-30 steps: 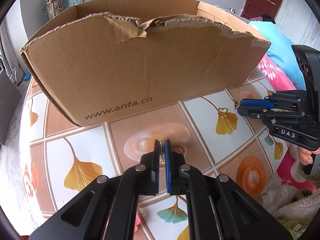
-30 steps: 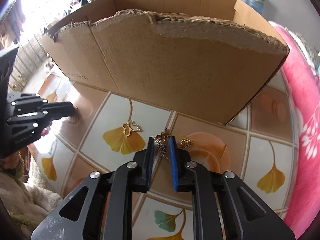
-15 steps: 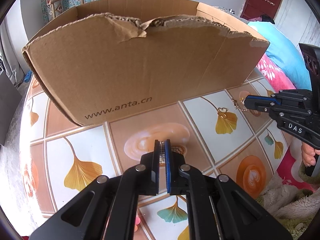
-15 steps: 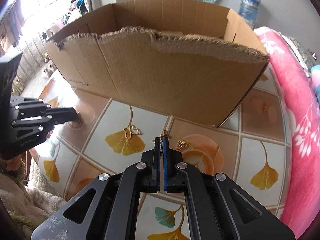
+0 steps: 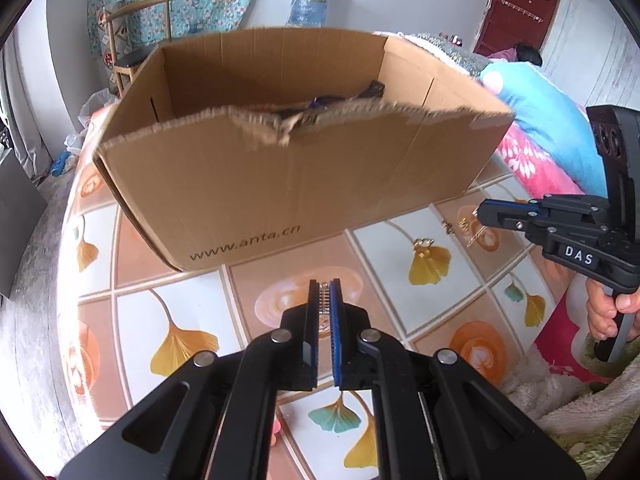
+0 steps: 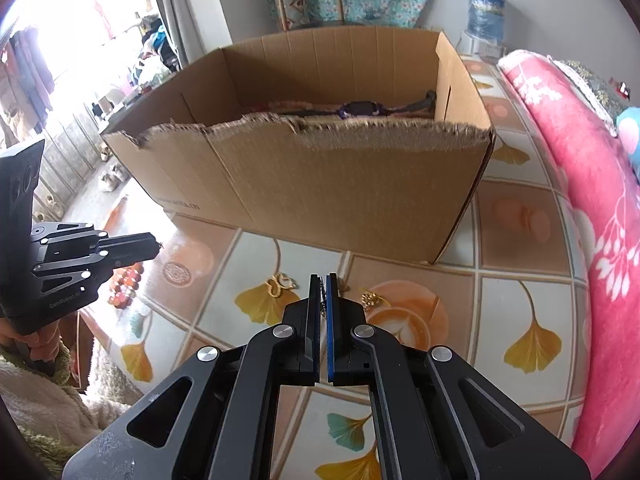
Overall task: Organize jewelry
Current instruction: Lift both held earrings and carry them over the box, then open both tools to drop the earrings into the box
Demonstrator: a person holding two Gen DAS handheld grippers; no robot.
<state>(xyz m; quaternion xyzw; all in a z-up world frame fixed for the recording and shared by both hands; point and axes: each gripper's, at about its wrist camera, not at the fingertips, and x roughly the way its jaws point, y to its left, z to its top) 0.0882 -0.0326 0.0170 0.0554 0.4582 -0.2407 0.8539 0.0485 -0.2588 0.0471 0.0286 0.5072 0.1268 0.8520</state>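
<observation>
Both grippers lifted above the tiled, ginkgo-leaf-patterned table, facing the open brown cardboard box with a torn front rim.

Right gripper: jaws nearly closed, pinching a thin gold leaf-shaped chain pendant that dangles below the tips in the left view.

Left gripper: jaws pressed on a small silvery ribbed piece, type unclear.

On the table near the box: gold looped heart charm, small gold cluster piece, red bead bracelet.

Handling judgement: all very light. Chains limp and prone to swing, snag or slip from a smooth pinch; thin links bend easily. Best held at a solid charm or clasp, not mid-chain. The beads are rounder and may roll between the pads.
</observation>
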